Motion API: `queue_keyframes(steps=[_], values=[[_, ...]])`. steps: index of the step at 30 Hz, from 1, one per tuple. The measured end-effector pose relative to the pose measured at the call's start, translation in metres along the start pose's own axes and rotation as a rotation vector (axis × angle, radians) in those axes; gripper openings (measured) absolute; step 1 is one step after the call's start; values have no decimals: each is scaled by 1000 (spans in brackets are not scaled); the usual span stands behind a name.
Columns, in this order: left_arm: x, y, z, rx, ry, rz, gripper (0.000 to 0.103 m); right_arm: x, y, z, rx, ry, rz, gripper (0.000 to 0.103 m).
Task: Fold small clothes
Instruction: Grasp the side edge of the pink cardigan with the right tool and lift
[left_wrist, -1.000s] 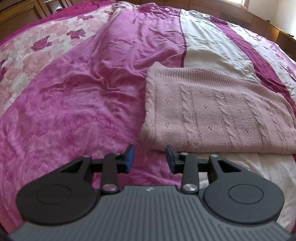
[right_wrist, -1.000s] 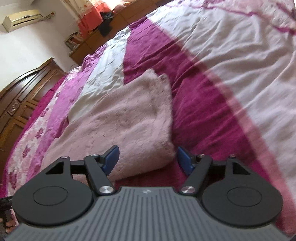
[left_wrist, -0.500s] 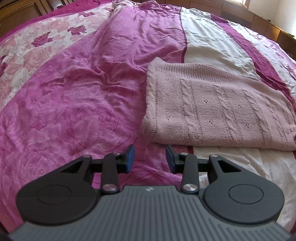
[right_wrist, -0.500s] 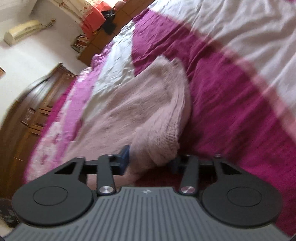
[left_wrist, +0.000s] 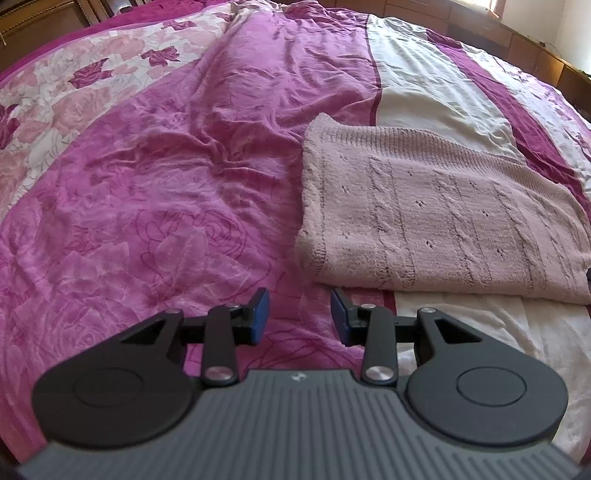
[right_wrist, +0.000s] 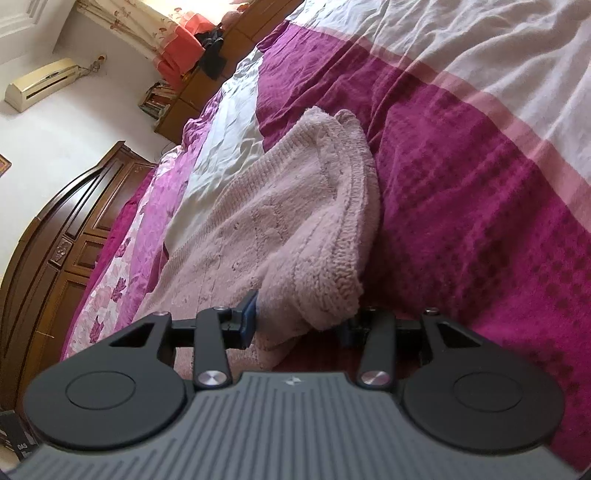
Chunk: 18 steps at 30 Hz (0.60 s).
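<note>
The folded pink sweater (left_wrist: 436, 218) lies lengthwise across the bed, right gripper (right_wrist: 299, 325) clamping its end, left gripper (left_wrist: 299, 317) empty, parted.

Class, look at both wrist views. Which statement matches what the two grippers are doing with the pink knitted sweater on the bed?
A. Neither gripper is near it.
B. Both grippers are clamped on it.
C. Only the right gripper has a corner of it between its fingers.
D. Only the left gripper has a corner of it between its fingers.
C: the right gripper has a bunched corner of the pink knitted sweater between its fingers, while the left gripper is open over the bedspread, short of the sweater's edge.
</note>
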<state>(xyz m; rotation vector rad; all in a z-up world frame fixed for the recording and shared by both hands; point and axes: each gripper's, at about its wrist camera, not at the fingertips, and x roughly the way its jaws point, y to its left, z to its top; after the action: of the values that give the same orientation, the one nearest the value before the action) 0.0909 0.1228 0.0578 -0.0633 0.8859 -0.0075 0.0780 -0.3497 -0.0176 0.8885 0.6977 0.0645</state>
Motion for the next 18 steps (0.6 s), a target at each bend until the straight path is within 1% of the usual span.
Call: queue_keyframes(steps=[10, 18], values=[[0, -1, -1, 3, 0, -3, 38, 0, -5, 1, 15, 17, 14, 49], [-3, -1, -2, 10, -2, -9, 38, 1, 0, -4, 6, -10, -12, 49]])
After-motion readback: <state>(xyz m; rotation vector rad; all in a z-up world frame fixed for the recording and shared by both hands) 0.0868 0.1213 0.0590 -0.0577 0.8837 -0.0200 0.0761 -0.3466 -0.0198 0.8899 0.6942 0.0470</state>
